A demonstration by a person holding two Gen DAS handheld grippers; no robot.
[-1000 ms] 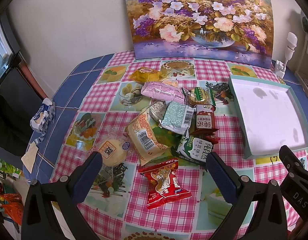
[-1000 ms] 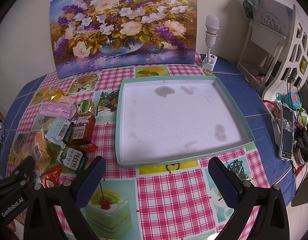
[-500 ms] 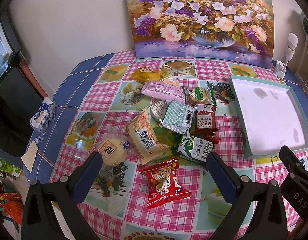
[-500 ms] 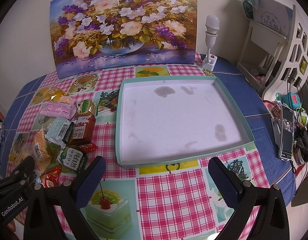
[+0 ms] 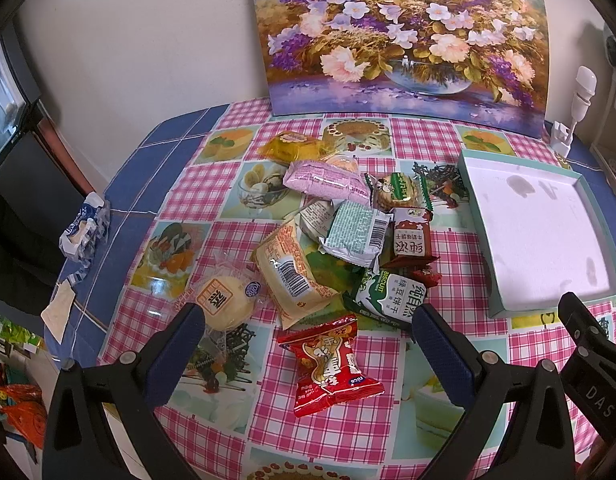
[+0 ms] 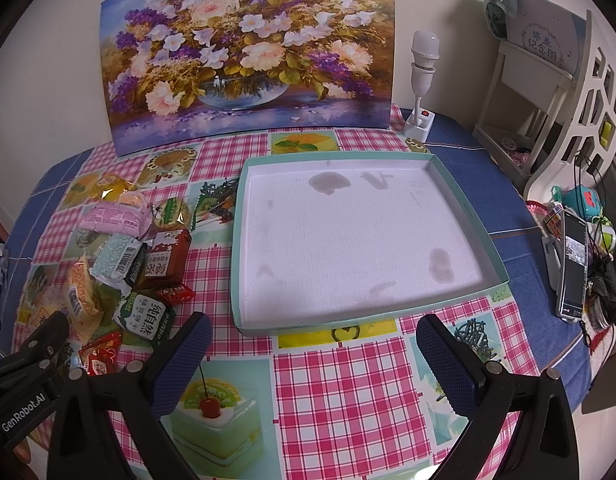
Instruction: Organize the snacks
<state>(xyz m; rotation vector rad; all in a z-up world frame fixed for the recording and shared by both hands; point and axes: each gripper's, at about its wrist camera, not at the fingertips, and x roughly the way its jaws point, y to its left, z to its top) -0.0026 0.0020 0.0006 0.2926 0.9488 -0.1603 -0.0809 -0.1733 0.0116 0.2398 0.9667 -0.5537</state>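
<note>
A pile of wrapped snacks lies on the checked tablecloth: a red packet (image 5: 328,364) nearest, a green biscuit packet (image 5: 388,298), a yellow packet (image 5: 289,274), a round cake in clear wrap (image 5: 223,298), a pink packet (image 5: 324,178). A shallow teal-rimmed tray (image 6: 484,236) with a white floor stands empty to the right of the pile; it also shows in the left wrist view (image 5: 474,200). My left gripper (image 5: 308,338) is open, hovering over the red packet. My right gripper (image 6: 314,350) is open and empty before the tray's front rim.
A flower painting (image 6: 247,48) leans on the wall behind the table. A small lamp (image 6: 422,88) stands at the back right. A phone on a stand (image 6: 572,264) and a white shelf (image 6: 548,92) are at the right. A crumpled wrapper (image 5: 85,228) lies at the left edge.
The left wrist view has shifted very slightly; both grippers stay open and nothing on the table has moved.
</note>
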